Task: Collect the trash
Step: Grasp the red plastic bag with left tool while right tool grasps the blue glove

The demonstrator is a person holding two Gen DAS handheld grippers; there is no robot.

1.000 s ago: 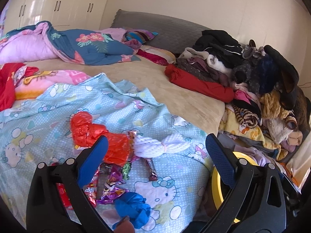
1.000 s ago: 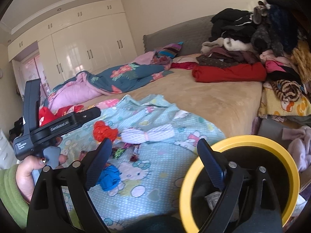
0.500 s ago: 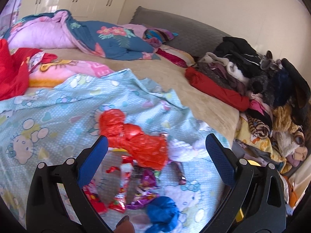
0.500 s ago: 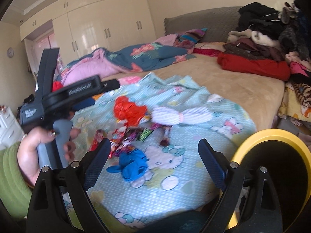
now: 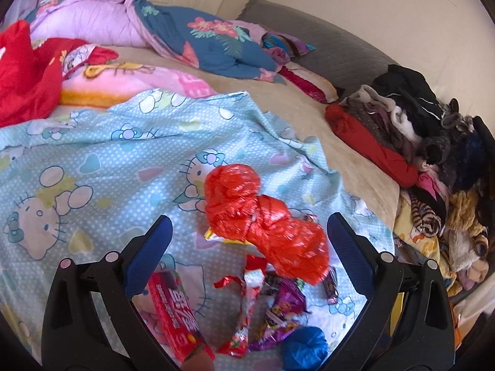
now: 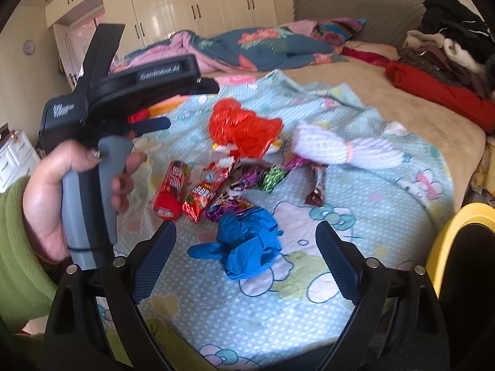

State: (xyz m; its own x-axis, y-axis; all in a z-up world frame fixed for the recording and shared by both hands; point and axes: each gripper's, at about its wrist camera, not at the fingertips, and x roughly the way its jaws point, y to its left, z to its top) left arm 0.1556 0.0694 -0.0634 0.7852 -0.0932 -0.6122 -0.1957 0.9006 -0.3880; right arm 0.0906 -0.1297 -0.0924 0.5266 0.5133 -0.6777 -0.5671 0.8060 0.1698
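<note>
Trash lies on a light-blue cartoon sheet [image 5: 92, 154]. A crumpled red plastic bag [image 5: 263, 222] [image 6: 244, 131] sits just ahead of my open left gripper [image 5: 247, 247]. Below it lie a red candy box [image 5: 176, 312] [image 6: 171, 190], shiny candy wrappers [image 5: 278, 306] [image 6: 244, 185] and a crumpled blue glove [image 5: 304, 347] [image 6: 247, 247]. The open right gripper [image 6: 244, 259] frames the blue glove, its fingers apart from it. A white knotted bag [image 6: 340, 148] lies right of the red one. The yellow-rimmed bin [image 6: 458, 247] stands at the bed's right edge.
A hand in a green sleeve [image 6: 21, 247] holds the left gripper's body [image 6: 123, 92] over the sheet's left side. Piled clothes [image 5: 417, 139] crowd the bed's right side, a red garment [image 5: 27, 71] and quilts [image 5: 154, 31] the far left. White wardrobes [image 6: 201, 6] stand behind.
Both grippers moved forward and down over the sheet toward the trash. The red bag now sits between the left fingers' line of sight; the blue glove came between the right fingers. The bin slid right.
</note>
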